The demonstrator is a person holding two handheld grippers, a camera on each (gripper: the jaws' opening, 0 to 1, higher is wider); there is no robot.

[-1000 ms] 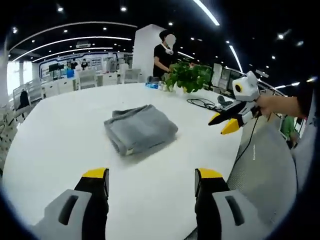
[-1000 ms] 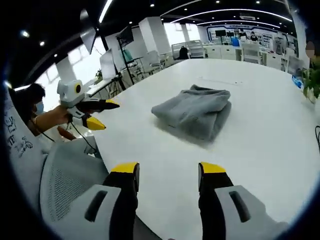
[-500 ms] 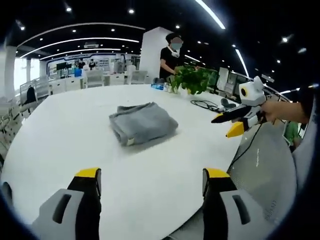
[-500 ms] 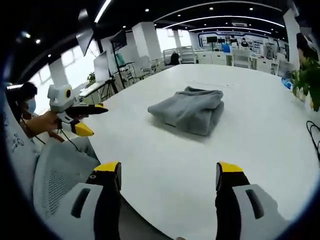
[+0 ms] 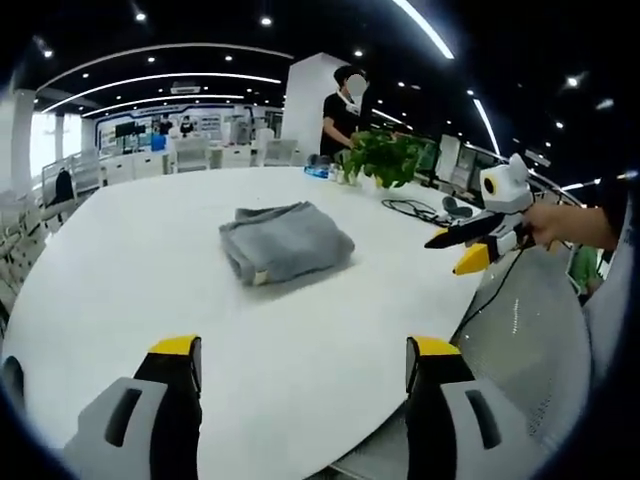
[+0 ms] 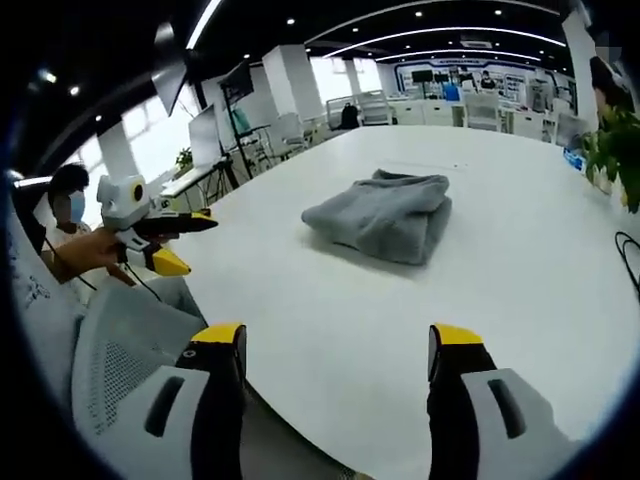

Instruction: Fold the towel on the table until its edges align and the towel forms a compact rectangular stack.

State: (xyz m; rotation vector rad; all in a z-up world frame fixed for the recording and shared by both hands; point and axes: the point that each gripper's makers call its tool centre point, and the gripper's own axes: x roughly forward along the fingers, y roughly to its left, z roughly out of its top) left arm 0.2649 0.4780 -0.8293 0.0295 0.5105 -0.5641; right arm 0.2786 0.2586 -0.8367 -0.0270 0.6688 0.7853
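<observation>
A grey towel [image 5: 286, 241] lies folded in a thick rectangular stack in the middle of the white table [image 5: 120, 270]; the right gripper view has the towel [image 6: 385, 216] ahead of the jaws. My left gripper [image 5: 297, 352] is open, held back over the table's near edge, well short of the towel. My right gripper [image 6: 338, 336] is open too, also short of the towel. Each gripper shows from the side in the other's view: the right gripper [image 5: 462, 246] and the left gripper [image 6: 178, 240], both off the table's edge with nothing between their jaws.
A potted green plant [image 5: 380, 156] and a black cable [image 5: 410, 208] sit at the table's far side, where a person [image 5: 340, 108] stands. A grey mesh chair back [image 6: 120, 350] is near the table's edge. Chairs and desks fill the room behind.
Both grippers opened wider a second ago and drew back from the towel. Since half a second ago only the views have shifted slightly; the towel has stayed put.
</observation>
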